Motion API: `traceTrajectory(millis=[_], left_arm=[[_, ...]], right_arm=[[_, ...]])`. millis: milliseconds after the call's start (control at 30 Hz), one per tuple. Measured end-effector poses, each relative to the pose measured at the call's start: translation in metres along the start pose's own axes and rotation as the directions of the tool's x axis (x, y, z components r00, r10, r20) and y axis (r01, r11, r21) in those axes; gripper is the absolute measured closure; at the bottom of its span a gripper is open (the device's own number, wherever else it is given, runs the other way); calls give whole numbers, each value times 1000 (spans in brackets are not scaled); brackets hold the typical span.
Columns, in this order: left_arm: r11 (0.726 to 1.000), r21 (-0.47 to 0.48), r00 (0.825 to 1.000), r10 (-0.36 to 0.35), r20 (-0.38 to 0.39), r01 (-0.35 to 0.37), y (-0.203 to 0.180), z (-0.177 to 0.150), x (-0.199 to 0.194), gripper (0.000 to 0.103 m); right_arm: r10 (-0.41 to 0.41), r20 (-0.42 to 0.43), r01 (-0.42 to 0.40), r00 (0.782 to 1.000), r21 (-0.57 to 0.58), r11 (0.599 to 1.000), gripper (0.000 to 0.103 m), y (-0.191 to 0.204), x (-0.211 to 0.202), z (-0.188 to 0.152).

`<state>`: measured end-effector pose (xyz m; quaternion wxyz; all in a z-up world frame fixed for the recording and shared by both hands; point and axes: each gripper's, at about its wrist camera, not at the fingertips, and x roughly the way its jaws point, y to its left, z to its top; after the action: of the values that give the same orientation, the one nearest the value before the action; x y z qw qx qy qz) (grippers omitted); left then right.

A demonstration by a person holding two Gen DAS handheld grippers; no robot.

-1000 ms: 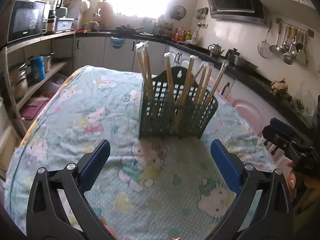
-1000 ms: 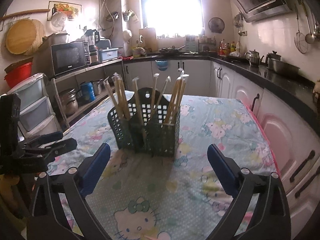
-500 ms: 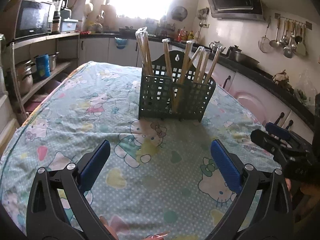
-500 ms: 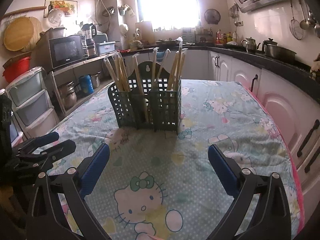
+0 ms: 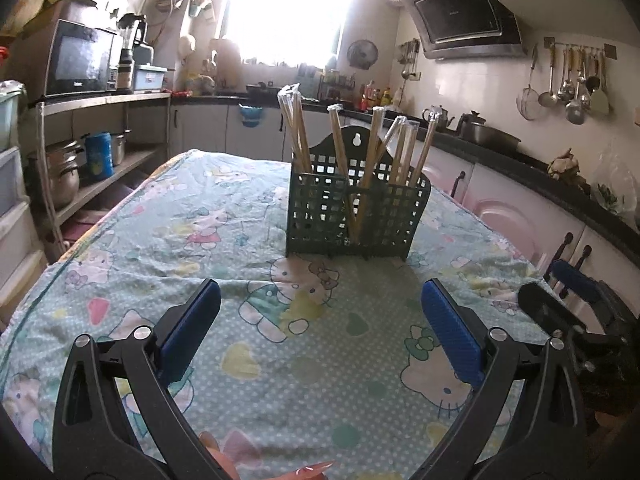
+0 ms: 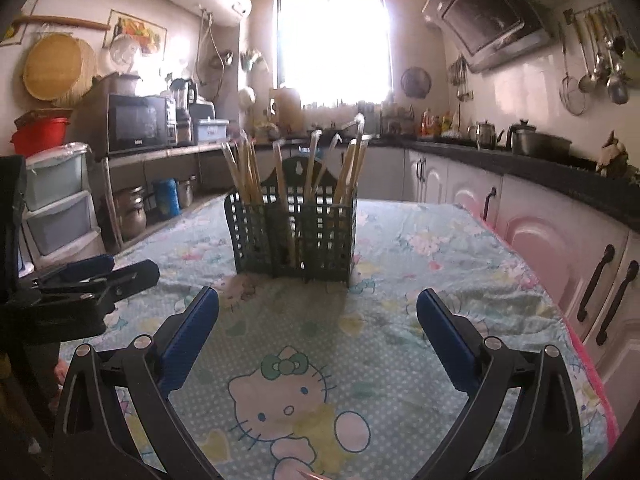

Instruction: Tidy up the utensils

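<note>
While both the left gripper and right gripper gape empty, one holder carries wrapped chopsticks.

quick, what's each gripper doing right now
left gripper: open, holding nothing.
right gripper: open, holding nothing.

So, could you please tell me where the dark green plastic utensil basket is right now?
The dark green plastic utensil basket stands upright mid-table on the cartoon-print tablecloth, centred ahead of both open grippers, holding wrapped wooden chopsticks.
</note>
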<state>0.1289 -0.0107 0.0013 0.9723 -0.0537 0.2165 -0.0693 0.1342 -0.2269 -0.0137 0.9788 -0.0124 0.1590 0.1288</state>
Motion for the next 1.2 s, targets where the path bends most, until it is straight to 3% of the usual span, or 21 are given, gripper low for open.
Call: traceTrajectory(millis=[167, 1200], left_arm=[[1000, -6, 1000, 2, 20, -2, 1, -2, -5, 11], [1000, -12, 1000, -7, 12, 8, 5, -7, 0, 11]], right_arm=[[-7, 52, 7, 999, 0, 1000, 6, 1, -8, 0], [-8, 29, 7, 1000, 13, 1000, 6, 0, -2, -5]])
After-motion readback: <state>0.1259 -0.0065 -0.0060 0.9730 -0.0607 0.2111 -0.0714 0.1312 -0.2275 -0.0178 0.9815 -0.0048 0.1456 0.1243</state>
